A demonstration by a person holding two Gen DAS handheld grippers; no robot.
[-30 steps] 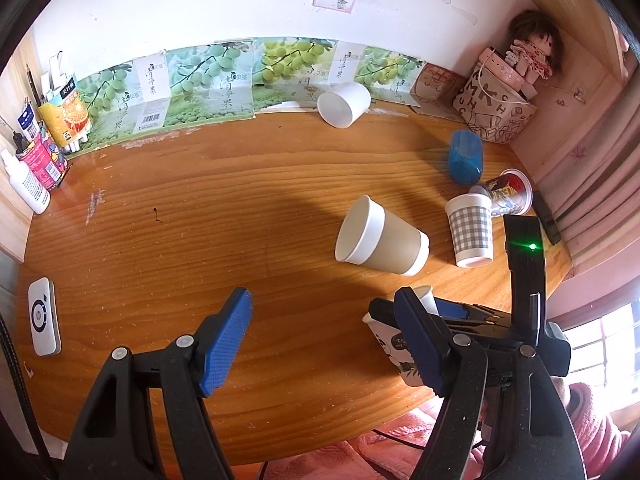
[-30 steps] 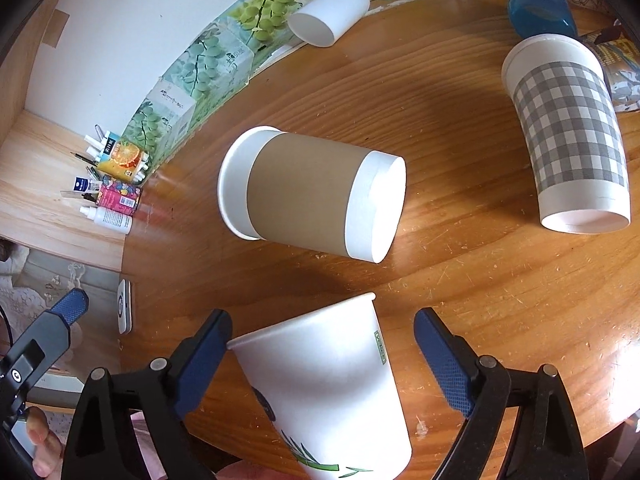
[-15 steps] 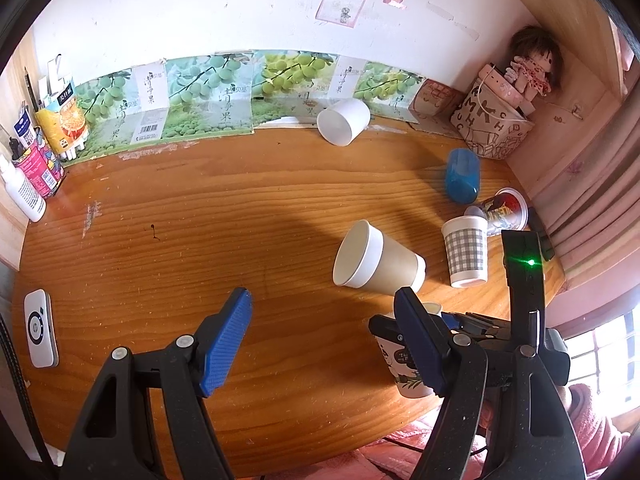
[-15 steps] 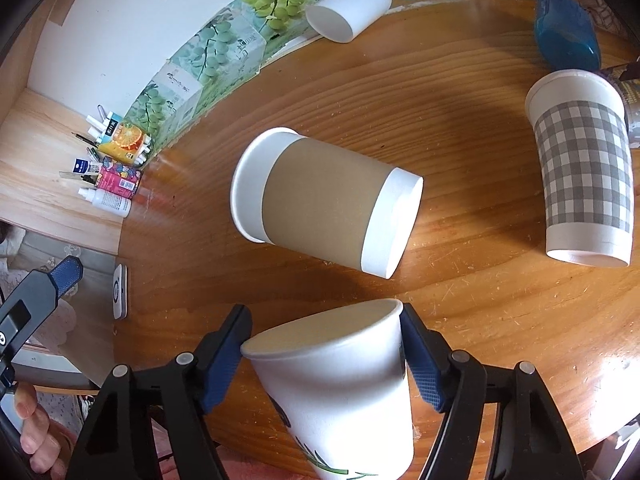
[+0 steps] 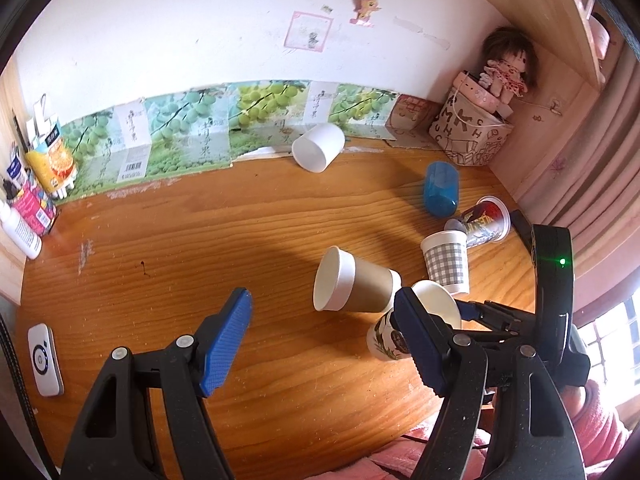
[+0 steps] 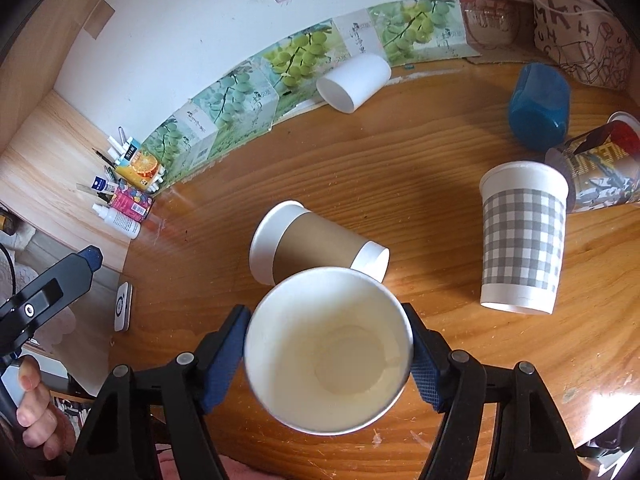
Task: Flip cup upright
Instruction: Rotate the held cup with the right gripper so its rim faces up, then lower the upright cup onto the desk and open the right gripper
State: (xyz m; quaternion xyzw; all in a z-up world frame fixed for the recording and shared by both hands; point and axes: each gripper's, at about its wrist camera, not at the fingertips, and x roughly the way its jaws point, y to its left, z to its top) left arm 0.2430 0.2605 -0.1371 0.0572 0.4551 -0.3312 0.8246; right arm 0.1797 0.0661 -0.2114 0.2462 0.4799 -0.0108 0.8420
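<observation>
My right gripper (image 6: pixel 328 354) is shut on a white paper cup (image 6: pixel 329 350) with a leaf print. The cup is tilted with its open mouth toward the camera, lifted off the wooden table (image 6: pixel 420 168). In the left wrist view the same cup (image 5: pixel 430 312) shows partly behind my right finger, held by the right gripper (image 5: pixel 460 312). My left gripper (image 5: pixel 324 344) is open and empty above the table's front part. A brown-sleeved cup (image 6: pixel 316 246) lies on its side just beyond the held cup.
A grey checked cup (image 6: pixel 522 240) stands upside down at the right. A blue cup (image 6: pixel 538 106), a printed cup (image 6: pixel 600 172) and a white cup (image 6: pixel 354 82) lie on their sides. Cartons (image 5: pixel 200 136) line the wall. A white device (image 5: pixel 44 360) lies front left.
My right gripper closed on the leaf-print cup, lifted it and tipped its mouth up toward the camera. The left gripper pulled back and rose a little, still open.
</observation>
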